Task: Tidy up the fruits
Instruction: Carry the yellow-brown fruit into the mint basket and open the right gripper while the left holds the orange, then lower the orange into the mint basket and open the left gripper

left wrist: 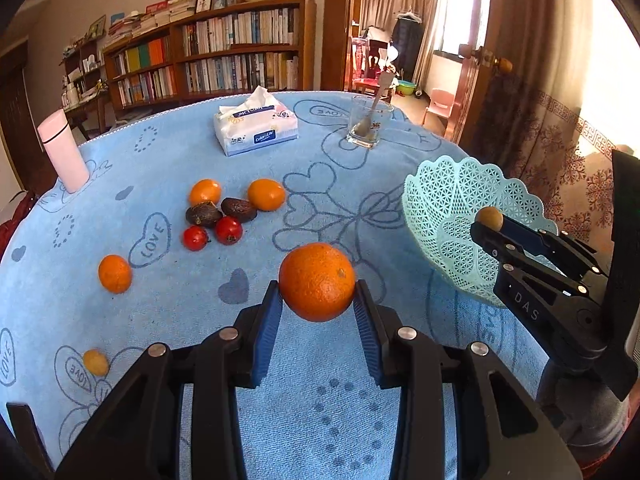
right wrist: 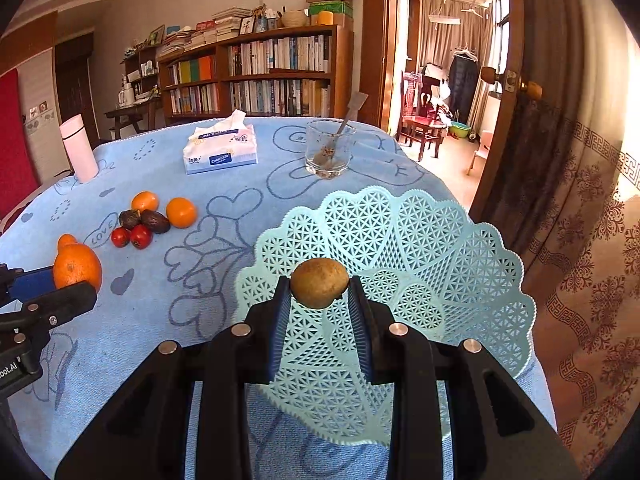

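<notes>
Two fruits are in the air! Left wrist view: left gripper (left wrist: pixel 317 300) clamps the big orange (left wrist: pixel 317 281) above mid-table, seven fruits loose toward the left edge. Right wrist view: right gripper (right wrist: pixel 320 300) pinches a brown fruit (right wrist: pixel 319 282) over the empty basket (right wrist: pixel 440 240) at the right edge.

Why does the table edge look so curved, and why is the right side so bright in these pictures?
Left wrist view: the fisheye lens bends the blue tablecloth edge into an arc, corners go black, and window light washes out the curtain. Right wrist view: same bending, and glare at the far right; the basket and brown fruit stay sharp.
</notes>
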Tool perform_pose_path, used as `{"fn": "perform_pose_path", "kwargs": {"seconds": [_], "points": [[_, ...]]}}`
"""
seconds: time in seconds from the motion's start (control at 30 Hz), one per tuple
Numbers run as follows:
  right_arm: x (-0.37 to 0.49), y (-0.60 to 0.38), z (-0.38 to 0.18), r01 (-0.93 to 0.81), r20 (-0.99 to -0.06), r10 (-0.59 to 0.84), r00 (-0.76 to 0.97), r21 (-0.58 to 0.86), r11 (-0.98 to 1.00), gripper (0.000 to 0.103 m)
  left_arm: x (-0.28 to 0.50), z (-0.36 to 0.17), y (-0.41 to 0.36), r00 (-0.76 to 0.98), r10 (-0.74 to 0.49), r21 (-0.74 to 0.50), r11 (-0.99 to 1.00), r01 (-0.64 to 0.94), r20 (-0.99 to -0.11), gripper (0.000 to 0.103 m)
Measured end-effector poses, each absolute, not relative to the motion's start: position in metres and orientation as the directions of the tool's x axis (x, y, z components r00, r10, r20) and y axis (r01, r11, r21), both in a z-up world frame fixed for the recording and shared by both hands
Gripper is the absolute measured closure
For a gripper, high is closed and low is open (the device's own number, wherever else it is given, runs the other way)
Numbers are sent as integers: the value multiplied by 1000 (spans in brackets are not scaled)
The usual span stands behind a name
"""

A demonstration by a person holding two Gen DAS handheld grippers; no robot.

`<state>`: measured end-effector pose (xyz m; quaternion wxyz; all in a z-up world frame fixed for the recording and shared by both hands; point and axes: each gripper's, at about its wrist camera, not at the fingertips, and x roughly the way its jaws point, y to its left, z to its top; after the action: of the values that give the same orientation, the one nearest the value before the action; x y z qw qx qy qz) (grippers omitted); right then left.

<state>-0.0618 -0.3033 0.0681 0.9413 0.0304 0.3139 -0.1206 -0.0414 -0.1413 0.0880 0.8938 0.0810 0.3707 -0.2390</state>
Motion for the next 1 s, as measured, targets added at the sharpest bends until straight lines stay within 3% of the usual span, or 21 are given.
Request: {"fn": "perform_pose_path", "kwargs": {"seconds": [0.13, 0.27, 0.6, 0.67, 0.73, 0.87, 1.0], "points": [[-72, -330, 67, 308, -598, -244, 764, 5, 951, 71, -39, 92, -173, 599, -392, -19, 847, 532, -699, 66], [-82, -350, 68, 357, -587, -273, 762, 29, 934, 53, -33, 92, -201, 568, -419, -31, 822, 568, -708, 66], [-91, -367, 72, 412, -570, -324, 755, 28, 911, 53, -16, 79, -250, 513, -442, -43, 786, 616, -736, 66], [-93, -367, 74, 420, -564, -335, 755, 23, 907, 51, -15, 78, -256, 504, -449, -46, 778, 627, -738, 65], [-93, -366, 75, 427, -558, -347, 754, 14, 904, 43, -15, 78, -259, 499, -457, -51, 773, 633, -736, 64], [-94, -365, 76, 446, -549, -374, 747, -3, 895, 40, -13, 81, -255, 522, -455, -55, 789, 612, -721, 41], [-96, -363, 77, 446, -549, -372, 748, 1, 895, 40, -11, 84, -242, 542, -447, -53, 804, 593, -712, 37]]}}
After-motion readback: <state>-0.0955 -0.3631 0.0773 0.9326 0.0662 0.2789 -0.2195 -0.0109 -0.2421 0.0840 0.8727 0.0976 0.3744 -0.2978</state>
